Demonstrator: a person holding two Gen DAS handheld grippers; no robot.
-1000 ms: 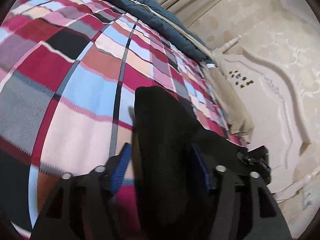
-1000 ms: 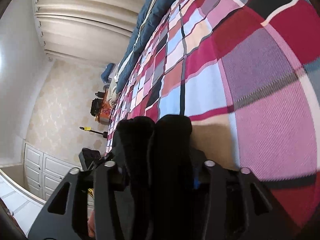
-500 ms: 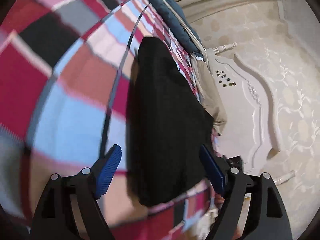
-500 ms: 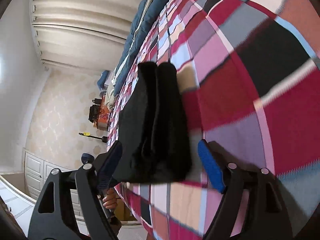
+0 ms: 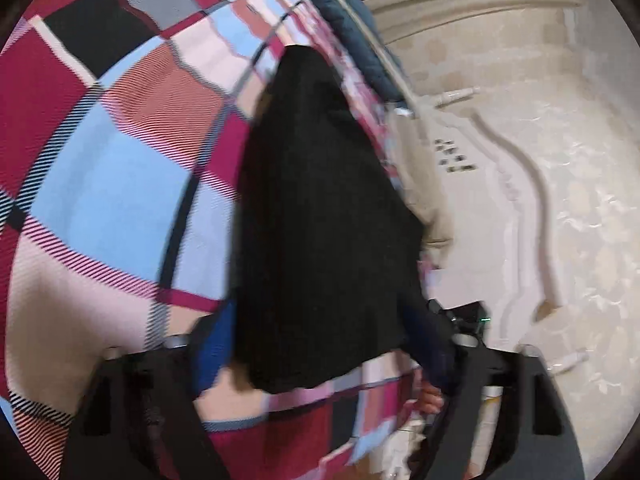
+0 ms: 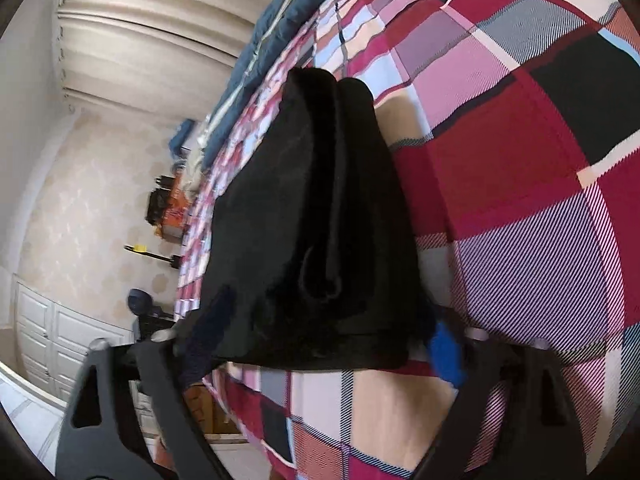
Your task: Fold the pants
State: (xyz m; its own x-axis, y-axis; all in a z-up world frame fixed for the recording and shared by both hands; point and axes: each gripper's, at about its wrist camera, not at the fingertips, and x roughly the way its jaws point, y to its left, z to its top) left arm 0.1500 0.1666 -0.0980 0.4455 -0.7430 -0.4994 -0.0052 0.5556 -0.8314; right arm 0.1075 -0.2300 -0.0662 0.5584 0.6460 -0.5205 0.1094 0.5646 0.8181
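Left wrist view: the pants (image 5: pixel 320 208), a folded slab of matte black cloth, lie on the plaid blanket (image 5: pixel 100 168), long axis running away from the camera. The left gripper (image 5: pixel 320 344) stands wide open, its fingers on either side of the near hem, gripping nothing. Blanket spreads leftward; the bed edge and carved headboard (image 5: pixel 520 200) lie close on the right.

Right wrist view: the pants (image 6: pixel 312 216) show stacked, rounded folds, pointing away. The right gripper (image 6: pixel 320 344) is spread wide, empty, beside the near edge. Plaid lies open to the right.

The folded pants (image 5: pixel 320 220) are laid on the checked blanket (image 5: pixel 120 168), near its edge. Before them, the left gripper (image 5: pixel 320 360) is held with one finger at each side of the bundle, and the right gripper (image 6: pixel 324 356) likewise. A quilt (image 6: pixel 280 24) is bunched along the blanket's far side.
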